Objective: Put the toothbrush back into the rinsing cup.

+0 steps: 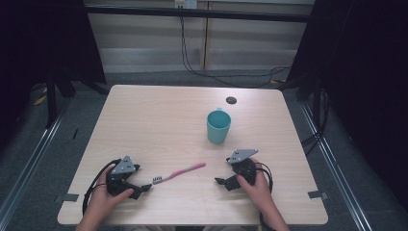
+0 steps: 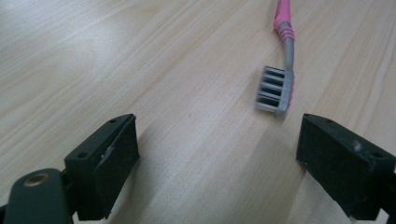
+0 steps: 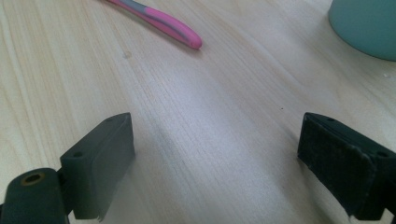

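Both jaws wide, empty. Toothbrush lies flat, bristle head just ahead of your left gripper, handle tip ahead-left of your right gripper. Cup beyond. Risk: low handle skids or spins if you pinch off-center.

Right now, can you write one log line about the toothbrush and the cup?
toothbrush: flat on table, untouched | cup: upright, apart | left gripper: open by bristles | right gripper: open, holding nothing

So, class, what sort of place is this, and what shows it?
Probably a lab recording booth: a bare light wooden table, black curtains either side, loose black cables trailing down the back wall.
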Demonstrator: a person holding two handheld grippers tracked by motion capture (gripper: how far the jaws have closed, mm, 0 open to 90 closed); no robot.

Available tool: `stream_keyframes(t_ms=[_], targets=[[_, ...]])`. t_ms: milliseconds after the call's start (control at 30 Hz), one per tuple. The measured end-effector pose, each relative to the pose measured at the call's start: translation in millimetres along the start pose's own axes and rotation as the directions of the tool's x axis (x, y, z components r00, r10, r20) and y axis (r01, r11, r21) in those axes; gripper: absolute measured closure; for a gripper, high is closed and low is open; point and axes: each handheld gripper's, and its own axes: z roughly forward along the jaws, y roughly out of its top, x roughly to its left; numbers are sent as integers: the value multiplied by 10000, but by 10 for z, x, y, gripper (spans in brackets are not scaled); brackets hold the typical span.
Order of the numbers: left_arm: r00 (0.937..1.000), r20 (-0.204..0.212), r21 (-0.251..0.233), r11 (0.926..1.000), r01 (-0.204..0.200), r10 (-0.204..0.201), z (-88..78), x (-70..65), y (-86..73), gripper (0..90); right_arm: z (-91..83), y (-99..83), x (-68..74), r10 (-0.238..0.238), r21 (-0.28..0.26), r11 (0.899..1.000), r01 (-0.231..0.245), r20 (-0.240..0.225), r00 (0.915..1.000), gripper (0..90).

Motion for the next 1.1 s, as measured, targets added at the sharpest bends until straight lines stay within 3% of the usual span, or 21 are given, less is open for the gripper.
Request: stream_keyframes(t_ms=[367, 567, 633, 667, 700, 733, 767, 900, 1000, 1033, 1067, 1100], targets=[[10000, -2, 5, 10000, 2, -2, 0, 0, 0, 126, 6, 14, -10, -78, 62, 9999, 79, -162, 9998, 102], [10000, -9, 11, 10000, -1, 1, -1, 0, 0, 126, 23, 159, -10, -455, 1015, 9936, 494, -408, 9981, 146], [9999, 4, 99, 9999, -124, 124, -6, 7, 2, 126, 39, 226, 1, -753, 1350, 9875, 809, -463, 9961, 170], [10000, -7, 4, 10000, -1, 1, 0, 0, 0, 126, 57, 297, 0, -1157, 1554, 9800, 1241, -616, 9914, 210], [10000, -7, 4, 10000, -1, 1, 0, 0, 0, 125, 57, 297, 0, -1157, 1554, 9800, 1241, -616, 9914, 210], [10000, -7, -3, 10000, 9, -9, 0, -1, 0, 126, 68, 389, 7, -1540, 1851, 9685, 1666, -808, 9848, 240], [10000, -7, -3, 10000, 9, -9, 0, -1, 0, 126, 68, 389, 7, -1540, 1851, 9685, 1666, -808, 9848, 240], [10000, -13, 3, 10000, 8, -8, 0, -1, 0, 126, 118, 555, 27, -2139, 2621, 9346, 2406, -1266, 9686, 246], [10000, -7, -1, 10000, 10, -10, 0, -1, 0, 126, 146, 634, 49, -2378, 2914, 9167, 2735, -1522, 9593, 252], [10000, -7, -1, 10000, 10, -10, 0, -1, 0, 126, 146, 634, 49, -2378, 2914, 9167, 2735, -1522, 9593, 252], [10000, -6, 3, 10000, 3, -3, 0, 0, 0, 125, 169, 682, 70, -2530, 3193, 9006, 2949, -1666, 9530, 258], [10000, -11, 9, 10000, 3, -3, -1, 0, 0, 125, 169, 682, 70, -2530, 3193, 9006, 2949, -1666, 9530, 258]])
